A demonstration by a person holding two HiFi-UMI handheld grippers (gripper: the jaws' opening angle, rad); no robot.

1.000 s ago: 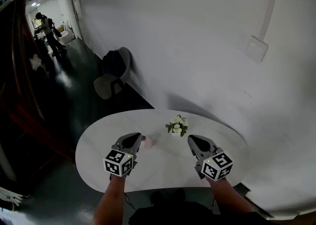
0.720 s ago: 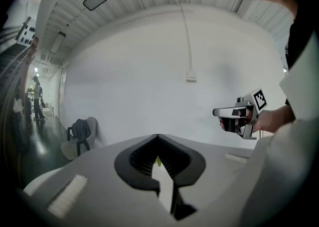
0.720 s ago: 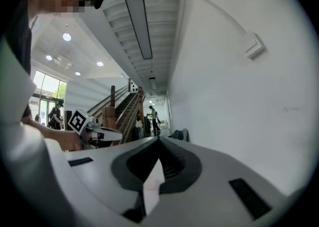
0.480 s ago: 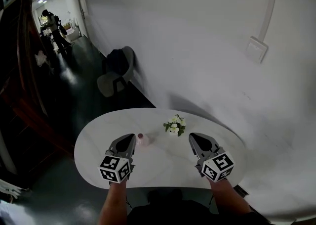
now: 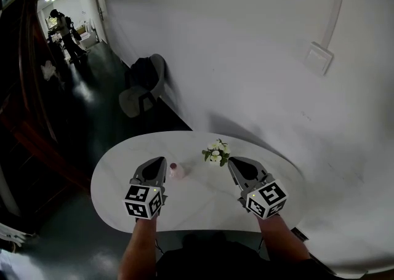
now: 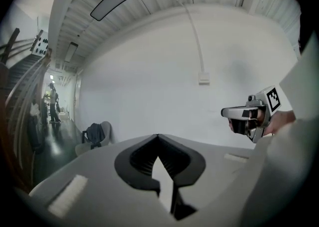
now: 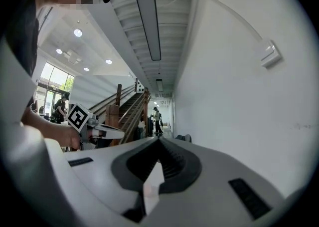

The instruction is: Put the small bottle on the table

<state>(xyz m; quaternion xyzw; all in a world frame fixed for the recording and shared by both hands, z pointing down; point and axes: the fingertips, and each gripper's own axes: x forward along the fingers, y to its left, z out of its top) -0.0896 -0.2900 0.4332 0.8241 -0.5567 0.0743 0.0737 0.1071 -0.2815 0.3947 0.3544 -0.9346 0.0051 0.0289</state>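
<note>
Both closed, empty: left gripper (image 5: 157,161), right gripper (image 5: 235,162); pinkish small bottle (image 5: 174,170) upright, glossy oval table (image 5: 198,197).

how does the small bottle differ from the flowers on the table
The small bottle is pale pink; the flowers are white with green leaves. The bottle stands beside the left gripper; the flowers sit farther back, nearer the right gripper. Both stand on the white table, held by neither.

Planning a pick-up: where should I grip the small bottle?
Probably the small bottle round its body, below the cap, from the near left with the left gripper, jaws opened first. It stands upright beside that gripper, and the flowers stand to its right.
</note>
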